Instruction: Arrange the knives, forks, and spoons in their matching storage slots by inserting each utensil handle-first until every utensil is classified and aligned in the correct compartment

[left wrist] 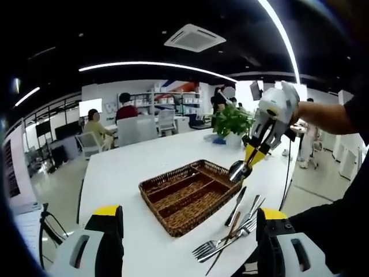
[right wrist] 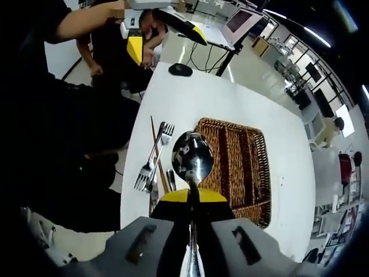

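An empty brown wicker tray (left wrist: 185, 195) with long compartments lies on the white table (left wrist: 127, 173). To its right is a pile of forks (left wrist: 222, 245), a dark-handled knife (left wrist: 235, 206) and a thin brown stick. My left gripper (left wrist: 189, 213) hangs open above the table's near edge, nothing between its jaws. My right gripper (left wrist: 260, 144) is in the air right of the tray, shut on a spoon (left wrist: 238, 171) with the bowl pointing down. In the right gripper view that spoon (right wrist: 193, 156) sticks out of my right gripper (right wrist: 191, 199) over the tray (right wrist: 245, 164), with the forks (right wrist: 151, 164) to the left.
A potted plant (left wrist: 233, 123) stands at the table's far end. People sit at desks and chairs beyond it. A computer mouse (right wrist: 180, 69) and a laptop (right wrist: 233, 26) lie past the tray. The person's dark sleeve and body are along the table's edge.
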The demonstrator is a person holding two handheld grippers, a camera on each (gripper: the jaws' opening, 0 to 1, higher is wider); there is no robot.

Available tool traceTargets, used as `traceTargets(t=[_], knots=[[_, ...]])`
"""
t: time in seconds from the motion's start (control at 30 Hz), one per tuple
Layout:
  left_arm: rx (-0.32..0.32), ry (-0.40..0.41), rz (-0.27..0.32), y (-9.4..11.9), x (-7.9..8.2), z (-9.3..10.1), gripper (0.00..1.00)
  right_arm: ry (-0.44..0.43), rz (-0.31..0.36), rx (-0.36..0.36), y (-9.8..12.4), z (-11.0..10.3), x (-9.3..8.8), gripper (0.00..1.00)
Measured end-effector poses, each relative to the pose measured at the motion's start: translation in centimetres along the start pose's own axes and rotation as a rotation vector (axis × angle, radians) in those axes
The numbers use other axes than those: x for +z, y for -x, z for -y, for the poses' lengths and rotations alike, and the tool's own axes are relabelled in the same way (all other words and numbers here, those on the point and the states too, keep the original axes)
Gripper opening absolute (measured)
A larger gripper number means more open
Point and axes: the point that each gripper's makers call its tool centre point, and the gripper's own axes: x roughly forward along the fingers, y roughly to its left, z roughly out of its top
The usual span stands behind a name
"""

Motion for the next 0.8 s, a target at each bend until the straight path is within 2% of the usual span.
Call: traceTargets(t=[0.4, 0.8], knots=[[0.007, 0.006, 0.006, 0.1, 0.1, 0.0, 1.00, 0.041, -0.014, 0.007, -0.3, 1.9, 0.5, 0.00], [0.021, 0.019, 0.003, -0.2, -0.2, -0.5, 1.00, 0.081, -0.029, 0.011, -1.8, 5.9, 1.3, 0.00]])
